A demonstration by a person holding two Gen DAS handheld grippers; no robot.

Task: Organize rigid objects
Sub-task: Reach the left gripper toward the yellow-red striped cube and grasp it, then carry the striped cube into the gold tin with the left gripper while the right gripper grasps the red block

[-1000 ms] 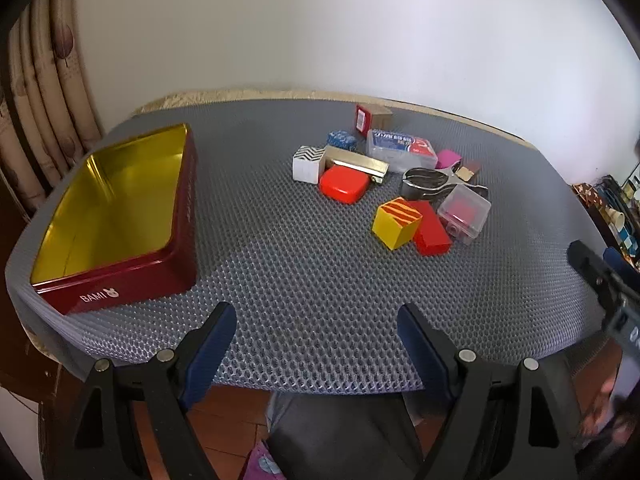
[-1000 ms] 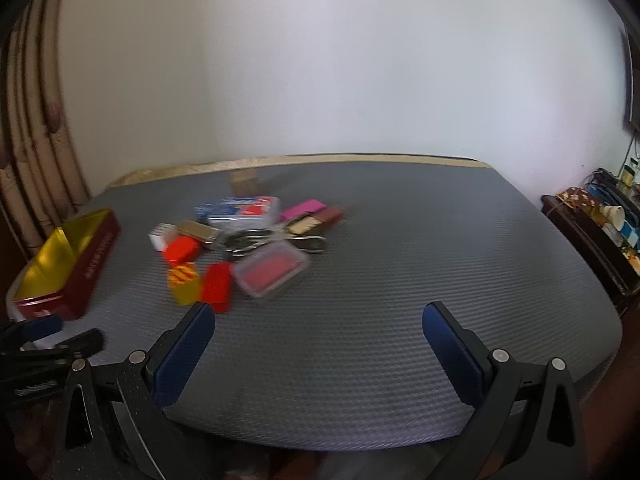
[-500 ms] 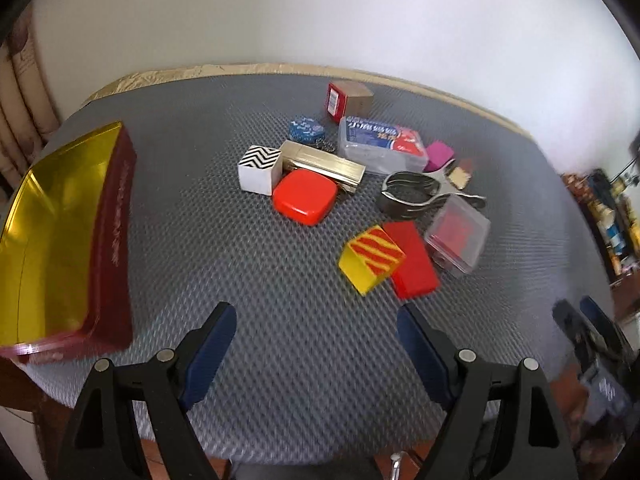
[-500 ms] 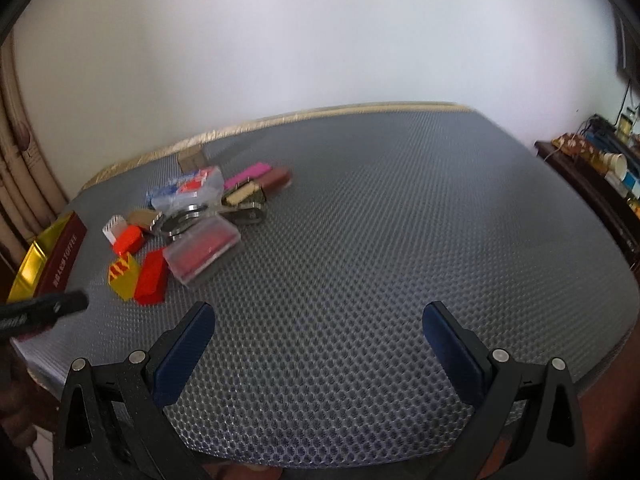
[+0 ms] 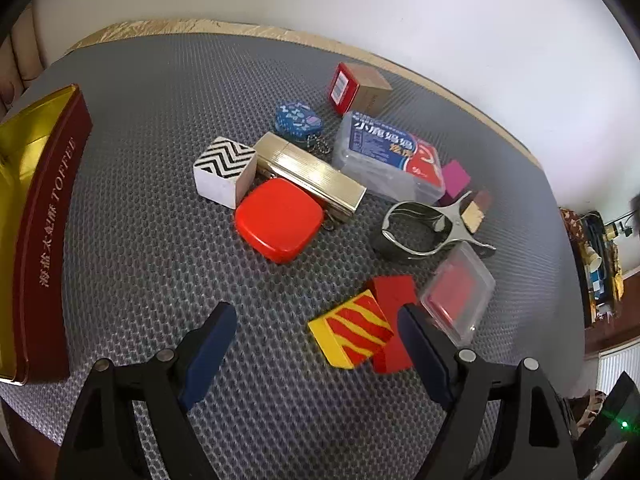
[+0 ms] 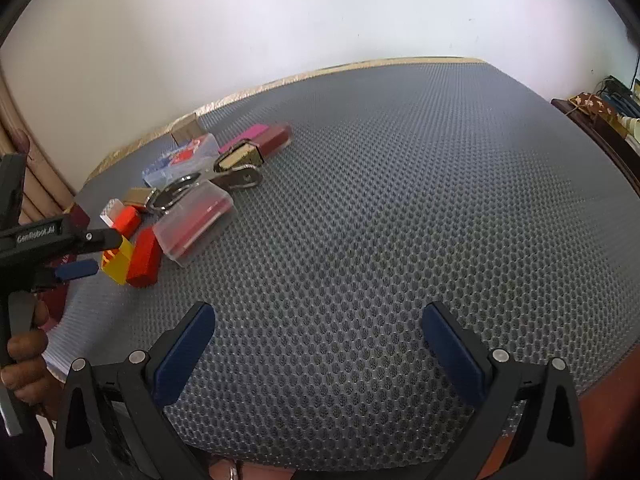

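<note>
A grey honeycomb-textured mat covers the bench, with a tan strip along its far edge by the white wall. A glossy maroon tin, gold inside and open-topped, sits at the left edge. The clutter lies in a loose cluster mid-mat: a rounded red case touching a ribbed brass bar, a zigzag black-and-white block just beside both, a small blue pouch with a bead chain, a red-ended cardboard box farthest back, a clear lidded box with a blue-red label, a magenta block, a steel clip, a clear case with a red insert, and a flat red block touching a yellow block with red stripes. The left hand-held gripper hovers low over the near mat, its blue-padded jaws spread wide and empty, the yellow block lying between them close to the right pad. In the right view a hand grips that tool's handle from the bench's left side. The right hand-held gripper is also spread and empty, over the broad bare stretch of mat right of the cluster, well apart from every object.
</note>
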